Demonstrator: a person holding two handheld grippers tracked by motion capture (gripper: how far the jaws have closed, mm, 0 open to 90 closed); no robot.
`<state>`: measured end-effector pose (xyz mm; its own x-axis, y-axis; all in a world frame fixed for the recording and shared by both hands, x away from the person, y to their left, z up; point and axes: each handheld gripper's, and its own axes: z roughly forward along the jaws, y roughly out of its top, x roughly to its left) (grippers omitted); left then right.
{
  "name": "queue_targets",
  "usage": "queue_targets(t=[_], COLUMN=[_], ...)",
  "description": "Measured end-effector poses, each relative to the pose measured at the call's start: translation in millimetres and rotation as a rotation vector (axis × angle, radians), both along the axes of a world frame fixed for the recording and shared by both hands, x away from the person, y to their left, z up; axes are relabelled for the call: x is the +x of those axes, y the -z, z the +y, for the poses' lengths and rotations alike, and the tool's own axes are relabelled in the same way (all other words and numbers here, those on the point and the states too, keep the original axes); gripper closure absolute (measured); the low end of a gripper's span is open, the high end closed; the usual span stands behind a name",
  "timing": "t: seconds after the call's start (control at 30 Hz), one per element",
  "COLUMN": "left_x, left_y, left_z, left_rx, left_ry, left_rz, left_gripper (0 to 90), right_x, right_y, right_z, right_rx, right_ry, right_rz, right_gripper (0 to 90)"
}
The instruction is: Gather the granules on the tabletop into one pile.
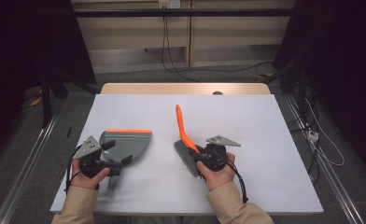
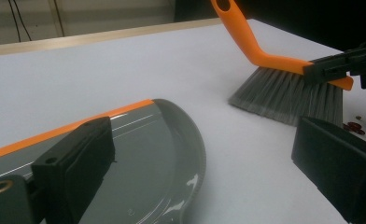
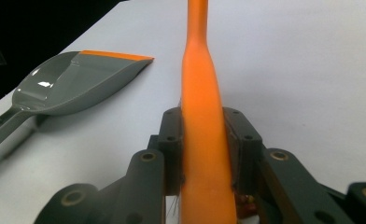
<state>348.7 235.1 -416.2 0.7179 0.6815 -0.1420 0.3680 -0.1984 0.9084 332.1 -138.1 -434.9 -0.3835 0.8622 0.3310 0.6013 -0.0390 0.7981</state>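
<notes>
Brush (image 1: 186, 144) sits mid-bench, bristles down, clamped at its orange back by the right gripper (image 3: 204, 154). Light, stiff plastic, soft bristles; that grip looks sound. Dustpan (image 1: 125, 142) lies toward the left edge; left gripper (image 2: 209, 177) gapes wide over it, gripping nothing.

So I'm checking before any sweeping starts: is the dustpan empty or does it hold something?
Empty. The dustpan shows a bare, glossy grey inside in both gripper views.

White table (image 1: 274, 186) on grey floor (image 1: 139, 77), cables trailing behind
</notes>
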Motion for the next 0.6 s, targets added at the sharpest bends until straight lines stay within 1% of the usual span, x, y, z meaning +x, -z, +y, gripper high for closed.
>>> queue_targets(t=[0.1,0.3,0.5,0.6], left_x=[-0.2,-0.5,-0.4,-0.1], left_y=[0.0,-0.3,0.2,0.3], left_z=[-0.2,0.0,-0.9,-1.2], left_rx=[0.003,0.005,0.002,0.001], left_ry=[-0.001,-0.003,-0.001,-0.003], left_rz=[0.002,-0.001,0.0,0.001], left_gripper=[5.7,5.8,5.8,5.7], right_x=[-2.3,-5.2,-7.0,-6.3], right_y=[-0.4,0.3,0.1,-0.1], right_z=[-4.6,-12.2,-17.3,-20.1], right_rx=[-0.004,0.005,0.013,0.028], right_ry=[0.006,0.025,0.032,0.034], right_rz=[-0.002,0.003,0.002,0.005], right_gripper=[71.4,71.4,71.4,71.5])
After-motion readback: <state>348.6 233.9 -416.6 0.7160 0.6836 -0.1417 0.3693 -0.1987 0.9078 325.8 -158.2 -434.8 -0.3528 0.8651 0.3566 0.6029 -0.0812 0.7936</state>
